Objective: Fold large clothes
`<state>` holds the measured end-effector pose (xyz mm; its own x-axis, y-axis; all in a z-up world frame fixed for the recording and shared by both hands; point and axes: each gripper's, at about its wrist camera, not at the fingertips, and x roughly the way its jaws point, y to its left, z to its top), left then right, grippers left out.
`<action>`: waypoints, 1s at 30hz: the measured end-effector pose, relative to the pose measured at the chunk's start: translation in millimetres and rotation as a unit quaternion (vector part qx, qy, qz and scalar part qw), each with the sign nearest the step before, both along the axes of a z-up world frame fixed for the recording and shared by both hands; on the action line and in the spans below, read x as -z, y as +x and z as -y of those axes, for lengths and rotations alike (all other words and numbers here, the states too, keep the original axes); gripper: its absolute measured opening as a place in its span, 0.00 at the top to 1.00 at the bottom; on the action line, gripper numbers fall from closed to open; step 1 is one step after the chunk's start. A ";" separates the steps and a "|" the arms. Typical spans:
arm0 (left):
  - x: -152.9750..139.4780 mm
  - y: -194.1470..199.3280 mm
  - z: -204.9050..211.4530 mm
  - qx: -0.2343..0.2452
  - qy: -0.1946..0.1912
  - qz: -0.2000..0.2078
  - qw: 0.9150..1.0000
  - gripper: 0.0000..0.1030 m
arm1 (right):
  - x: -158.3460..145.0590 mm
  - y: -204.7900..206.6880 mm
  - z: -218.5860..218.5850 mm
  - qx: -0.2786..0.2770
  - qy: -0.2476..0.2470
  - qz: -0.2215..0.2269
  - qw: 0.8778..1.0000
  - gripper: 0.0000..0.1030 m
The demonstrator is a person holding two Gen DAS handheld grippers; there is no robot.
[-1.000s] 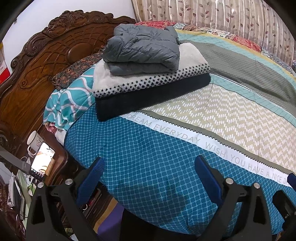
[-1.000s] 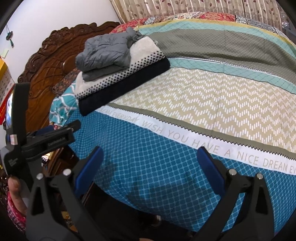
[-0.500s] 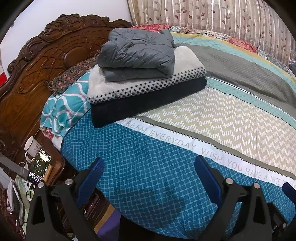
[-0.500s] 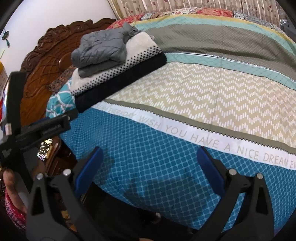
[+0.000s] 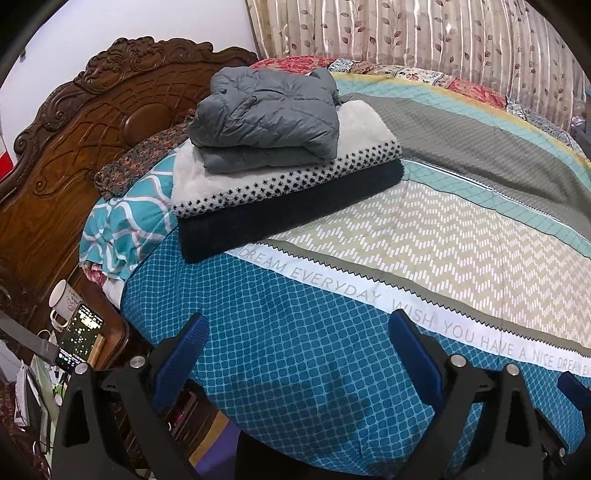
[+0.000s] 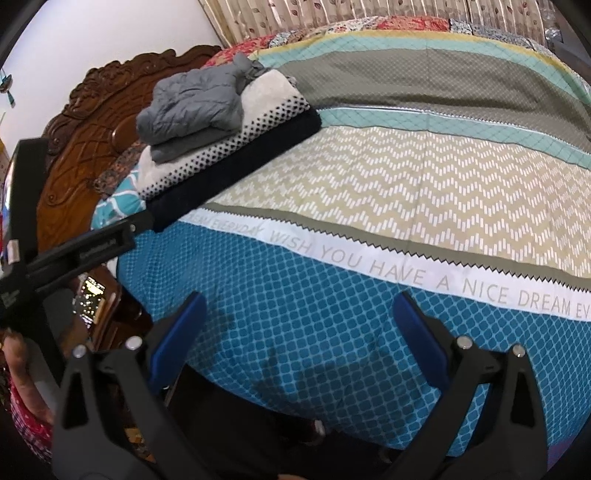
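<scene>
Folded clothes: a grey quilted jacket (image 5: 266, 114) is seen folded on top of a stack, which is placed at the head end of the bed, near the carved wooden headboard (image 5: 88, 136).
Stack layers: beneath the jacket a white fleece blanket with a dotted edge (image 5: 288, 177) is laid, and under that a dark navy folded blanket (image 5: 291, 214); all three are stacked touching one another.
Bedspread: the bed is covered by a striped spread (image 5: 332, 350) with teal, beige zigzag and grey bands, and a white band printed with words.
Pillow: a teal and white patterned pillow (image 5: 125, 225) is seen just beside the stack, toward the headboard.
Left gripper (image 5: 299, 354): its blue-padded fingers are held wide apart over the teal edge of the spread, nothing being gripped.
Right gripper (image 6: 299, 332): its fingers are likewise spread apart above the near edge of the bed, with nothing between them.
Bedside: a white mug (image 5: 62, 299) and a lit phone (image 5: 79, 339) are placed on the stand by the bed.
Curtain: a leaf-patterned curtain (image 5: 406, 33) is hung behind the bed.
</scene>
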<state>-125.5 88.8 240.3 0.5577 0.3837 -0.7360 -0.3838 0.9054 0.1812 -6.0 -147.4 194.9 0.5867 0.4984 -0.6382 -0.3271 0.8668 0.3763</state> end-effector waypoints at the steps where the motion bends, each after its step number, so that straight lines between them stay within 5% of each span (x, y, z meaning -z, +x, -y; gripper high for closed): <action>1: -0.6 -0.7 0.0 -0.001 0.001 0.000 1.000 0.02 | -0.2 -0.6 0.6 0.001 0.001 0.001 1.000 0.06; 30: 0.8 -5.4 -13.6 -0.023 0.000 -0.008 1.000 0.02 | -6.5 -7.6 -5.8 -0.013 0.012 0.017 1.000 0.06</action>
